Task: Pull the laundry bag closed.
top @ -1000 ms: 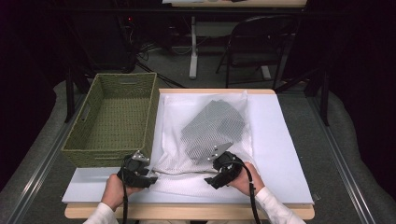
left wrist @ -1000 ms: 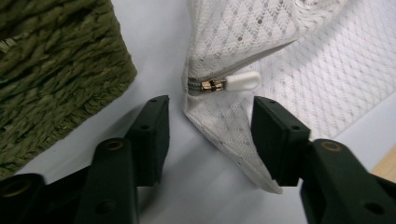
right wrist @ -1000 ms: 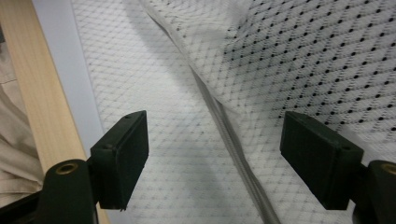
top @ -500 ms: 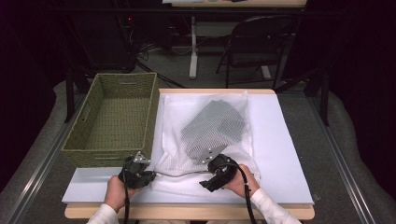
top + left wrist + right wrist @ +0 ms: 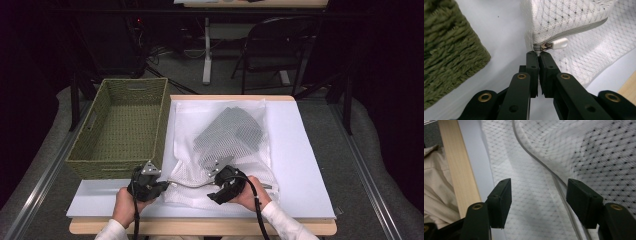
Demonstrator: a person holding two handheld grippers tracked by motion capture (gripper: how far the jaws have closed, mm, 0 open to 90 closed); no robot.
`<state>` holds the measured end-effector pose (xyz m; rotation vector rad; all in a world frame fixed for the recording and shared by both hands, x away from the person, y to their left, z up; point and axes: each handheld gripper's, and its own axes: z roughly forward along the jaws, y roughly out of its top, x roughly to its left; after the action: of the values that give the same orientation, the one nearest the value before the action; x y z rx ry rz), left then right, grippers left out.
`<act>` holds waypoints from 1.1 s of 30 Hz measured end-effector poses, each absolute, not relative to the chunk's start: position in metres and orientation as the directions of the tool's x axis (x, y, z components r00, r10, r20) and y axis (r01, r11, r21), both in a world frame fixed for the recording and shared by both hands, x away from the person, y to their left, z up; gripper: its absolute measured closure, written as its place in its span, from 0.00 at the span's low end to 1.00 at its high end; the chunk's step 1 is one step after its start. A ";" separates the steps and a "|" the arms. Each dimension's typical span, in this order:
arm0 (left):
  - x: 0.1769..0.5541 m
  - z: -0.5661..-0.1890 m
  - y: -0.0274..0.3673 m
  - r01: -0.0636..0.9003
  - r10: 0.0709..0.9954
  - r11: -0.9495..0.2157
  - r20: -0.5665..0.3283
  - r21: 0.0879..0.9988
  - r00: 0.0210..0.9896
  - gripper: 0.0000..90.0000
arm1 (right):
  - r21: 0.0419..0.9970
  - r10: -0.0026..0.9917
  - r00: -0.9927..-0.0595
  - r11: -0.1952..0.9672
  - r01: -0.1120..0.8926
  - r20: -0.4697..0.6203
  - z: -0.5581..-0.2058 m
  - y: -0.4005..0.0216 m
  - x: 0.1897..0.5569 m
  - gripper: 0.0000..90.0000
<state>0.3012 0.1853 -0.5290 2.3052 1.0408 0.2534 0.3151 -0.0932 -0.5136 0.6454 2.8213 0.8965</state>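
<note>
Left gripper view showed the left gripper [image 5: 539, 53] clenched on the soft, light mesh bag [image 5: 574, 22] corner beside its zipper pull [image 5: 557, 43], a sound hold; the right gripper [image 5: 539, 195], jaws just closing, stood released over the limp mesh.

The mesh bag [image 5: 220, 150] is showing white, its netting dotted with small holes, and a dark grey garment [image 5: 227, 131] is showing through it as a grey, finely speckled patch toward twelve o'clock. The zipper tape [image 5: 574, 31] is running pale grey along the bag's edge, and the zipper pull [image 5: 559, 43] is gleaming pearly white beside a silver slider. The basket [image 5: 122, 130], at nine o'clock, is looking olive green with a woven texture. The table cover [image 5: 295, 150] is lying pale bluish white, over a light wood table edge [image 5: 200, 227].
</note>
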 end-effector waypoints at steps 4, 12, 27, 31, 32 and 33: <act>0.300 -0.529 0.183 0.612 0.727 -0.528 -0.060 0.589 0.684 0.96 | 0.572 0.411 -0.911 0.743 0.348 0.019 -0.515 -0.083 0.314 0.47; 0.296 -0.526 0.177 0.583 0.712 -0.549 -0.031 0.599 0.702 0.96 | 0.578 0.373 -0.927 0.746 0.330 0.049 -0.517 -0.065 0.313 0.52; 0.290 -0.522 0.168 0.530 0.683 -0.583 0.019 0.616 0.730 0.95 | 0.586 0.330 -0.939 0.744 0.320 0.093 -0.514 -0.046 0.312 0.68; 0.289 -0.522 0.166 0.523 0.678 -0.589 0.024 0.616 0.735 0.95 | 0.593 0.322 -0.942 0.741 0.315 0.098 -0.511 -0.042 0.312 0.69; 0.289 -0.522 0.166 0.517 0.674 -0.591 0.027 0.619 0.738 0.95 | 0.593 0.316 -0.944 0.744 0.309 0.096 -0.511 -0.040 0.312 0.69; 0.288 -0.521 0.165 0.508 0.667 -0.599 0.035 0.619 0.744 0.95 | 0.592 0.317 -0.944 0.745 0.308 0.093 -0.511 -0.039 0.312 0.70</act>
<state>0.2880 0.1652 -0.5209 2.3466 0.8816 0.3514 0.3123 -0.0386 -0.5112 0.5231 2.9216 0.9865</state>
